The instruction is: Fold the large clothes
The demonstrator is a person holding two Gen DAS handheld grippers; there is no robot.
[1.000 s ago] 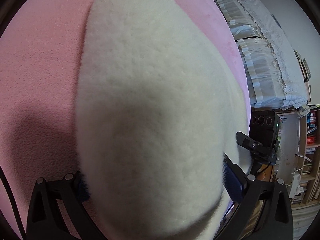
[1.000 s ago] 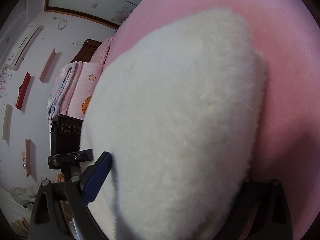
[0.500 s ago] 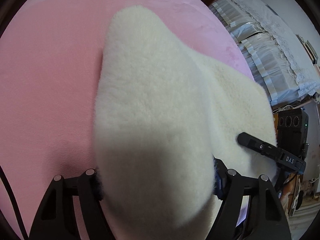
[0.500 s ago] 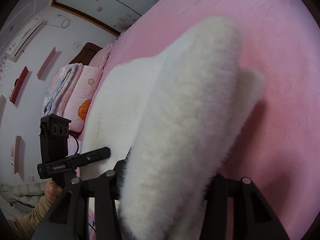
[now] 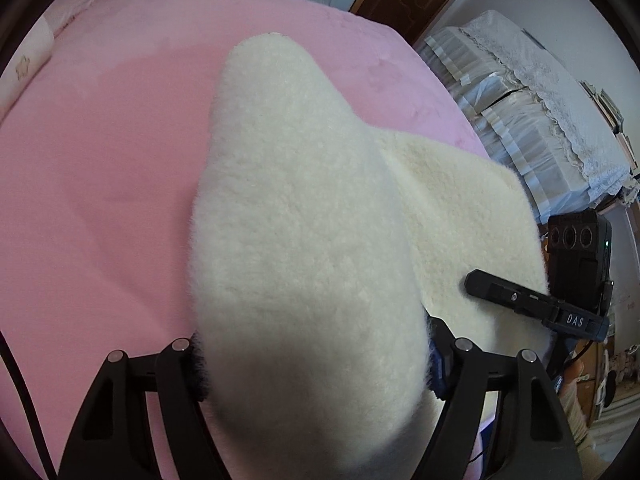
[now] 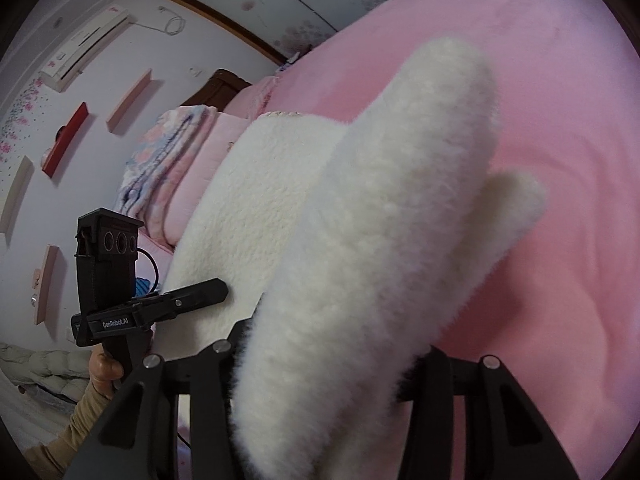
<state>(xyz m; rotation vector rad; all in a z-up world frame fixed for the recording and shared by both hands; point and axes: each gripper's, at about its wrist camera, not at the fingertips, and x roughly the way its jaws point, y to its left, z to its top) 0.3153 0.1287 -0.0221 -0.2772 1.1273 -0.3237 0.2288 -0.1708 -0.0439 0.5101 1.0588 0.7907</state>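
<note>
Clamping a thick bunch of cream fleece, the left gripper (image 5: 316,364) has its two black fingers pressed against either side of the fleece garment (image 5: 304,208), which bulges up between them and hides the pads. The right gripper (image 6: 328,364) does likewise, its jaws closed on another fold of the same garment (image 6: 384,216), the pile spilling over both fingers. From each grip the fleece rises as a raised ridge, then drops to a flatter layer spread on the pink bedspread (image 5: 100,160). In the left wrist view the flat part reaches rightward to the bed's edge, where the other gripper's black finger shows, with its camera block (image 5: 578,256) behind it. In the right wrist view a small rounded flap of fleece pokes out on the right side of the ridge, lying on the bedspread (image 6: 580,100). Farther off, folded pink bedding (image 6: 168,168) lies at the head of the bed, and wall shelves (image 6: 72,132) and an air conditioner (image 6: 86,46) hang on the wall.
</note>
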